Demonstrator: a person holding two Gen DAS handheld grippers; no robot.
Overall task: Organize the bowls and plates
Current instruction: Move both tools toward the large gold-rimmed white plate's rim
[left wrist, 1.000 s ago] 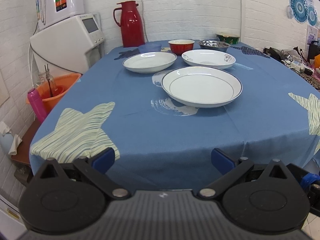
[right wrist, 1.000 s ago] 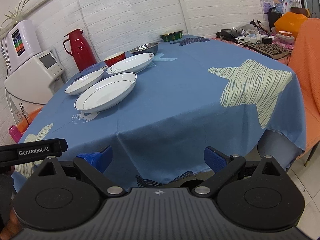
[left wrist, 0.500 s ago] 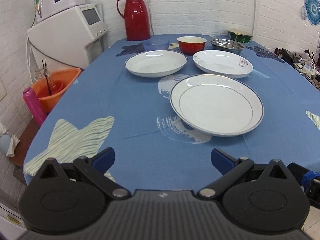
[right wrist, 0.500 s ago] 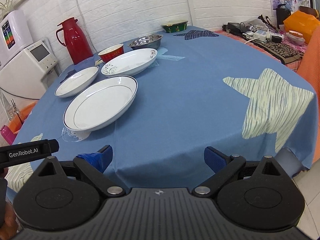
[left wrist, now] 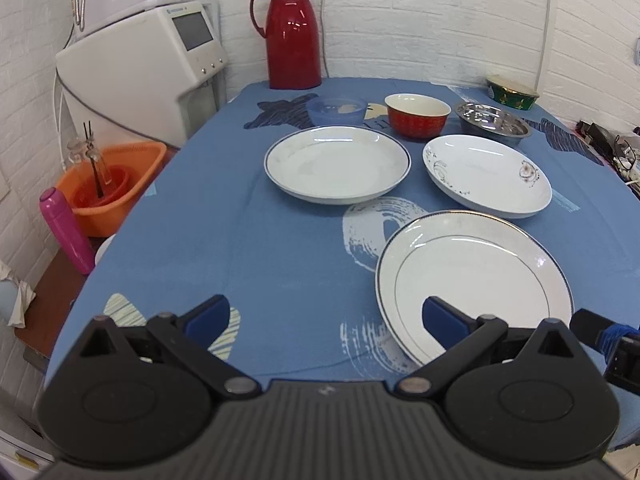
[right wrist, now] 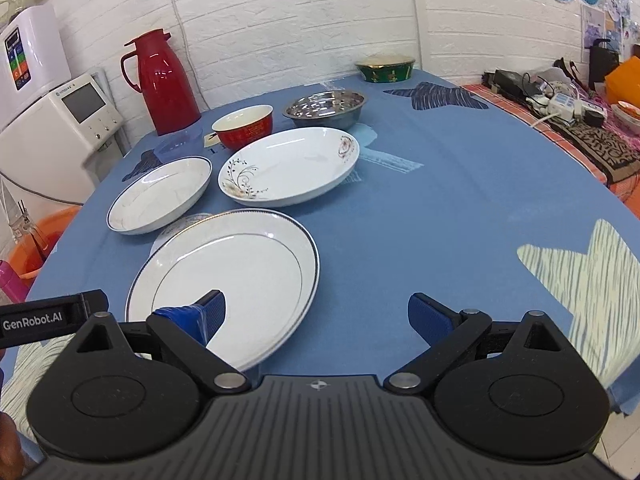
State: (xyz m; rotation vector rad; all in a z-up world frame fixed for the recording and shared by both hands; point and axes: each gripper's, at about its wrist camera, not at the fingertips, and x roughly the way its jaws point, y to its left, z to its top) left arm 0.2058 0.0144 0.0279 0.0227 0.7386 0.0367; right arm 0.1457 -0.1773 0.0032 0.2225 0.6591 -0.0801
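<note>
Nothing is organized yet, judging by how the dishes lie: every plate and bowl sits alone on the bench (left wrist: 248, 240), none stacked.

From left to right in the left wrist view, the back row holds a blue bowl (left wrist: 337, 110), a red bowl (left wrist: 416, 115), a steel bowl (left wrist: 493, 118) and, well apart near the wall, a green bowl (left wrist: 512, 93). In front of them sit a blue-rimmed plate (left wrist: 337, 164) and, just beside it, a floral plate (left wrist: 487, 175). Nearest the camera lies the large plate (left wrist: 472, 280), close to the other two but not touching them as far as the view shows.

The left gripper (left wrist: 323, 314) is spread wide and holds nothing; its right finger hangs over the large plate's near part, its left finger over bare cloth. The right gripper (right wrist: 316, 314) is likewise spread and empty, with its left finger over the same plate (right wrist: 224, 276) and its right finger over cloth. Whether either finger touches the plate cannot be told.

So the whole job seems left: three plates to gather into one pile and four bowls to nest or group. The large plate looks like the first piece to be taken, and as the widest it would suit the bottom of a stack.
</note>
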